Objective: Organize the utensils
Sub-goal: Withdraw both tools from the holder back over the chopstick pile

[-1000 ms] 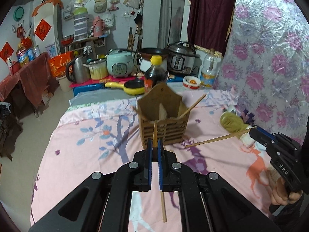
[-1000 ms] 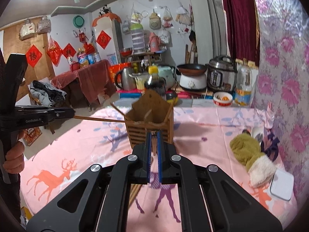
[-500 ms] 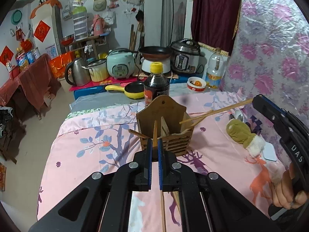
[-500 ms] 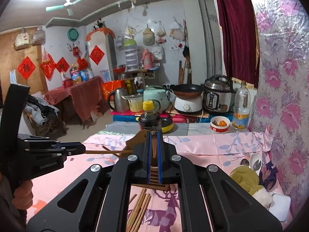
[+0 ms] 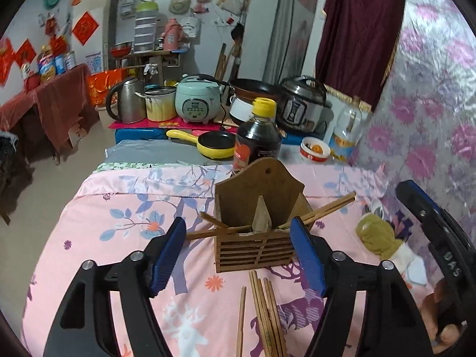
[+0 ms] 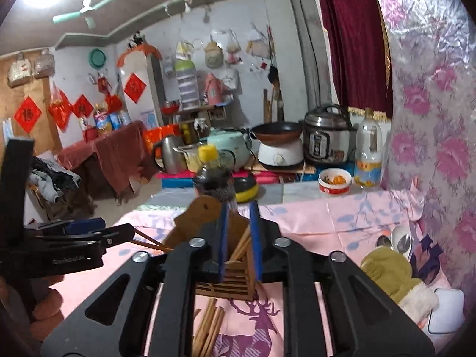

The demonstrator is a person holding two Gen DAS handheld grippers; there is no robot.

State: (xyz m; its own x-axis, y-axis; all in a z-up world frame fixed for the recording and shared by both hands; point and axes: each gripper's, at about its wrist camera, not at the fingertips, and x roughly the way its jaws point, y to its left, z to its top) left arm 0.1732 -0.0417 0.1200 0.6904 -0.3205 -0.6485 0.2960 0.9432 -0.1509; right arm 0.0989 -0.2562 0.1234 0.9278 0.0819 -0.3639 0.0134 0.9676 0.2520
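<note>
My left gripper (image 5: 238, 255) is spread wide with nothing between its blue pads, framing the holder (image 5: 255, 223) at the centre of the left view. My right gripper (image 6: 239, 238) is also parted, a narrower gap, and empty; the chopsticks seen between its pads stand in the holder (image 6: 220, 250) beyond them. The holder sits on the pink tabletop (image 5: 119, 238) with several chopsticks already in it: some lean out to the upper right (image 5: 330, 208), others poke out to the left (image 5: 214, 229). A loose bundle of chopsticks (image 5: 264, 309) lies on the cloth just below the holder, lower centre of the frame, with one single stick (image 5: 241, 318) lying a little apart to its left.

The step in hand, as I judge it, is fetching the next stick from that pile. I would bring one gripper down over the single stick, since it lies clear of the rest, close on its middle, then tip it upright before lowering it into a compartment. I would keep the two grippers from crossing over the holder, as nudging its leaning sticks could spill them
</note>
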